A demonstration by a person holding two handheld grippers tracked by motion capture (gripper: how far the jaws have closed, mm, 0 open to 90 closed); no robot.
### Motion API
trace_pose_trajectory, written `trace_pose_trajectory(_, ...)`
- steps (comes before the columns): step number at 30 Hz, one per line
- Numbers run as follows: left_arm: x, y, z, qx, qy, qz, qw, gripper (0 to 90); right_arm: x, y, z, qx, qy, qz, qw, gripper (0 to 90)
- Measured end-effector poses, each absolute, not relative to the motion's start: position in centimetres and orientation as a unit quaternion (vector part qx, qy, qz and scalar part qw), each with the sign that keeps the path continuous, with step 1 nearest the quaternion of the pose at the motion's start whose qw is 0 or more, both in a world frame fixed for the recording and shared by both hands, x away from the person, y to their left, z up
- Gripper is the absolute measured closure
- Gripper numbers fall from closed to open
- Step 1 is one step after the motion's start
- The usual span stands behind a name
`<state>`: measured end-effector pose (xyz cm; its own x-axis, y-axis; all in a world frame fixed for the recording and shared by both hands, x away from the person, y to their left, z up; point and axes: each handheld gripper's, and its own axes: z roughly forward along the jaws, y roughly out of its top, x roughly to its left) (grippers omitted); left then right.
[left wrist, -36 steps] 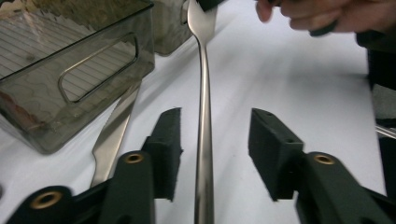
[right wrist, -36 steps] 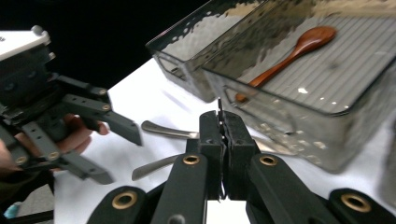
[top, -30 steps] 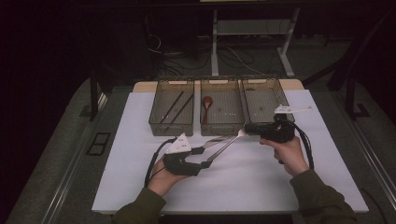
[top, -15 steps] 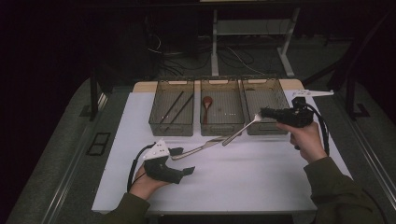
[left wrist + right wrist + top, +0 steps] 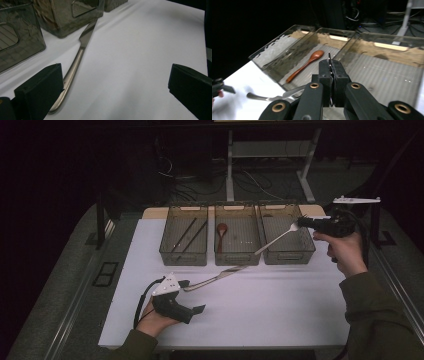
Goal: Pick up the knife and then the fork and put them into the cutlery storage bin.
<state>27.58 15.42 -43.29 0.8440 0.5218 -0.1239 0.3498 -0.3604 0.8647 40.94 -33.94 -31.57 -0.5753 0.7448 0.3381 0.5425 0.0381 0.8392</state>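
Left gripper (image 5: 192, 296) fingers (image 5: 40, 91) spread wide, just opened, knife (image 5: 75, 66) lying loose on the desk (image 5: 280, 310) beside one finger, right gripper (image 5: 302, 222) fingers (image 5: 325, 75) pinching a fork (image 5: 275, 239) over the right bin (image 5: 287, 255)

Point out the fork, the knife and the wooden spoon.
fork (image 5: 280, 237): high view, shaft, above right tray.
knife (image 5: 75, 63): left gripper view, handle, on the white table.
wooden spoon (image 5: 308, 61): right gripper view, handle near bowl.

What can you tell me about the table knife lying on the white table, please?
The table knife is plain silvery metal with a rounded handle and a flat blade. It lies flat on the white table, its blade pointing toward the front of the middle bin. Its handle end lies by one pad of the left gripper, whose jaws have just been opening and stand wide, not pressing on it.
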Motion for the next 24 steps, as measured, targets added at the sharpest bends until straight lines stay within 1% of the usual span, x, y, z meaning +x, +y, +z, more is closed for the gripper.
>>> trace_pose_trajectory(8, 27.5, 15.7, -43.2, 0.820, 0.265, 0.089, 0.499, 0.0, 42.3, -36.7, -30.9, 0.477, 0.696, 0.525, 0.114, 86.8)
trace_pose_trajectory(13, 27.4, 15.7, -43.1, 0.823, 0.264, 0.088, 0.496, 0.0, 42.9, -37.9, -31.1, 0.493, 0.693, 0.510, 0.126, 86.8)
trace_pose_trajectory(24, 27.3, 15.4, -43.2, 0.832, 0.275, 0.077, 0.475, 0.0, 44.4, -37.2, -33.5, 0.508, 0.714, 0.467, 0.116, 86.7)
